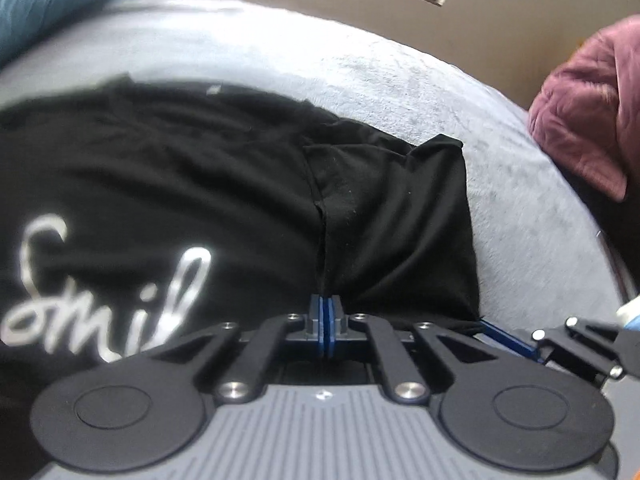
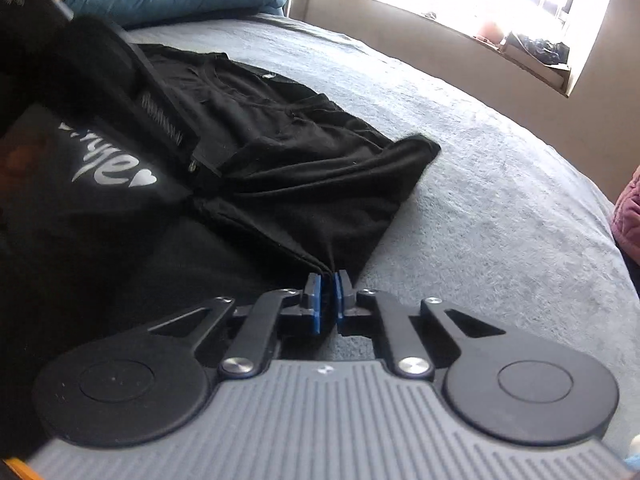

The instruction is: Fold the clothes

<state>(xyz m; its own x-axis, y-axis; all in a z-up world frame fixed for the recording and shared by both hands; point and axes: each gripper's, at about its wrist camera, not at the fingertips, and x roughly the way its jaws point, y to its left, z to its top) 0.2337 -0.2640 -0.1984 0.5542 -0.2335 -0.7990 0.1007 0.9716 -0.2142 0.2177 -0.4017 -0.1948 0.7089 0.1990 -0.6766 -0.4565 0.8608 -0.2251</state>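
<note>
We have the black T-shirt [image 1: 180,168] spread on the bed [image 1: 360,72], sleeve side turned in. Our left claw [image 1: 326,312] pinches it at the sleeve seam, our right claw [image 2: 329,292] its edge, so both can carry one fold together.

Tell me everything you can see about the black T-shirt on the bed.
The black T-shirt is soft, knit-looking fabric with silver cursive lettering on the chest. It lies mostly flat and wrinkled on the grey blanket, one sleeve bunched. The left gripper and right gripper each pinch an edge, jaws closed on the cloth.
</note>
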